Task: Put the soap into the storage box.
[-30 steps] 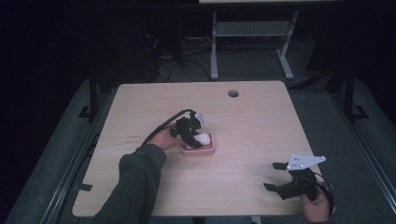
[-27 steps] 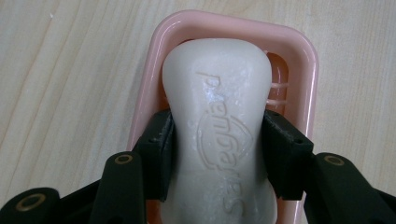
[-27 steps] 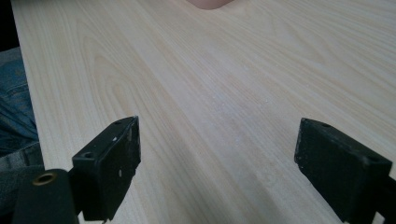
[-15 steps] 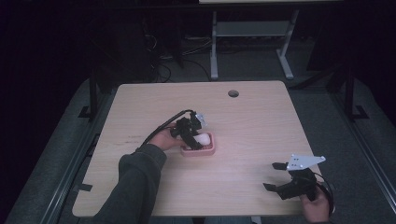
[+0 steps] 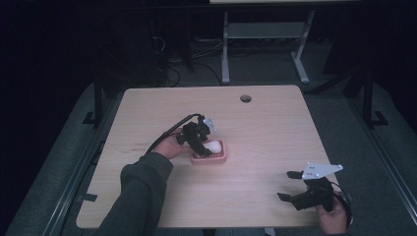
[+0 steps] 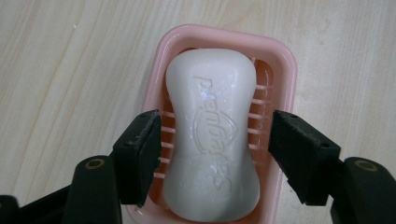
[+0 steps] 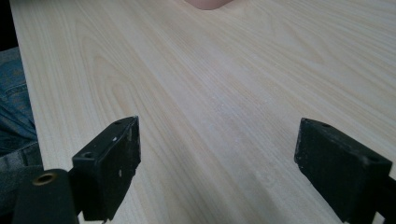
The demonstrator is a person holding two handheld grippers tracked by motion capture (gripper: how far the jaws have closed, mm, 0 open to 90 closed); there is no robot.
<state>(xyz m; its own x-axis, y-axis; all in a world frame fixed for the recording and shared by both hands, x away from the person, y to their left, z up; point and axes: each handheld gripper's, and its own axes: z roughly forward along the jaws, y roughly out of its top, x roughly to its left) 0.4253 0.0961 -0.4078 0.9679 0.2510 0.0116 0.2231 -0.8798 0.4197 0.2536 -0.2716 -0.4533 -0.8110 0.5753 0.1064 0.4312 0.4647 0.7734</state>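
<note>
Step in hand: I judge this to be letting go of the soap (image 6: 212, 135) into the soap dish (image 6: 286, 60), with the lift-away next.
My left gripper (image 6: 215, 149): its jaws have just been opening. They now stand apart on either side of the bar, a sliver of dish showing between each pad and the soap, so nothing is pressed.
My right gripper (image 7: 217, 163): jaws wide with nothing between them, held low over bare table (image 7: 210, 84) near the front right corner, well apart from the dish.
Doing it well: I should rise straight up from the dish, so that neither pad drags the bar's waist and tips it out. A little more opening first would give safer clearance. The dish is light and could skid if a jaw catches its rim.
Where the soap is: lying flat in the dish, lengthwise, on the ribs of its floor. The dish sits on the table just left of the middle in the high view (image 5: 210, 157).
How the soap looks: white, rounded, pinched at the waist, with a raised brand word and a shield outline pressed into its top. The surface looks slightly damp or grainy, so I would expect it to be slippery.
How the dish looks: pale pink, rounded corners, raised rim, slim ribs across the bottom.
</note>
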